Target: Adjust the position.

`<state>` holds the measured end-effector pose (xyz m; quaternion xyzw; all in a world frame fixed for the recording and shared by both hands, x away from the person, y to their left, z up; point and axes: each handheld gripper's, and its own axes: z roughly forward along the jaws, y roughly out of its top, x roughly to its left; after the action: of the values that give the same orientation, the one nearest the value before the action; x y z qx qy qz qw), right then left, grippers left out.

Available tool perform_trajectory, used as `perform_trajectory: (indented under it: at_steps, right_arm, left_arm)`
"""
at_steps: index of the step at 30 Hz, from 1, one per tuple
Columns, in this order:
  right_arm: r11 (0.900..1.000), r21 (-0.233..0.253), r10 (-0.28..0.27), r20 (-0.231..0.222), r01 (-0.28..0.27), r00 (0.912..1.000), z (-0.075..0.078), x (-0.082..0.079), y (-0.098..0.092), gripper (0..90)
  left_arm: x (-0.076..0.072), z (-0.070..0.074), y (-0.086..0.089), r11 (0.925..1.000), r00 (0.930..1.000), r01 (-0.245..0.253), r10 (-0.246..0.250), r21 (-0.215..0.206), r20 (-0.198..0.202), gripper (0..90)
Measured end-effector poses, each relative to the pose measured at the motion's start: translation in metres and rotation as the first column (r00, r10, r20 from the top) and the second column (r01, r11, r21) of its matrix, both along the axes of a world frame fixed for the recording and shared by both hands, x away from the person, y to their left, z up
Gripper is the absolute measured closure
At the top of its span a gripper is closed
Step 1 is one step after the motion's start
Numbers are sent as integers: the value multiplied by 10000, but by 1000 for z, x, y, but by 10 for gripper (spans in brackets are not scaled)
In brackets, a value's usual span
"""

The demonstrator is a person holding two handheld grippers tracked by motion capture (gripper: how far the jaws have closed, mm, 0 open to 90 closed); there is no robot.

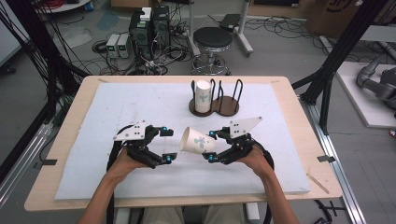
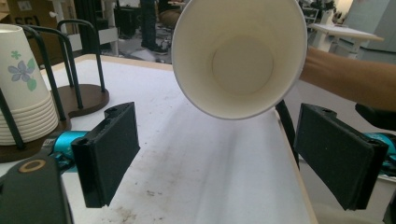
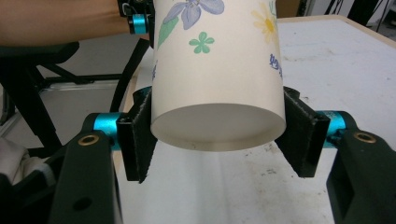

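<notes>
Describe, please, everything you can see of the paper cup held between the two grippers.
The paper cup is white, printed with flowers and leaves outside, plain and empty inside. It lies on its side in the air above the white mat, its open mouth toward the left gripper. The right gripper clamps its narrow base end between both pads; the left gripper's open jaws do not touch it.

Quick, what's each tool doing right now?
Left tool: open, holding nothing.
Right tool: closed on the base of the paper cup.
</notes>
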<state>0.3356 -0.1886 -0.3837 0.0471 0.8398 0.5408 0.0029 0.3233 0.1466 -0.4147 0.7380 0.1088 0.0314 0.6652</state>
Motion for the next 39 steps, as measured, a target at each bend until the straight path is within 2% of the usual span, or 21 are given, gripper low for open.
perform_trajectory:
  at_steps: [7, 9, 14, 17, 22, 33, 39]
  right_arm:
    - [9999, 19, 123, 24, -123, 9999, -2, -1, 1, 367]
    - [9999, 8, 122, 5, -122, 9999, -2, 0, 1, 368]
    - [9999, 55, 141, 20, -141, 9999, -2, 0, 0, 367]
    - [9999, 67, 153, 30, -153, 9999, -2, 1, 1, 367]
    - [9997, 13, 236, -20, -236, 9997, -3, 0, 2, 367]
    - [9992, -38, 401, -22, -401, 9992, -4, 0, 6, 368]
    - [9990, -45, 441, 8, -441, 9990, -5, 1, 6, 368]
  left_arm:
    - [1, 0, -9, 9996, 9996, 260, -261, -92, -100, 123]
    - [1, 0, -14, 9994, 9994, 332, -333, -65, -134, 96]
    - [1, 3, -26, 9983, 9984, 561, -560, 145, -42, 96]
    - [2, 2, -32, 9975, 9974, 711, -711, 43, -113, 95]
    - [3, 2, -39, 9971, 9969, 757, -758, -63, -213, 84]
    - [8, 12, -53, 9956, 9956, 926, -925, 121, -139, 86]
    - [9, 12, -53, 9948, 9950, 992, -989, 214, -168, 129]
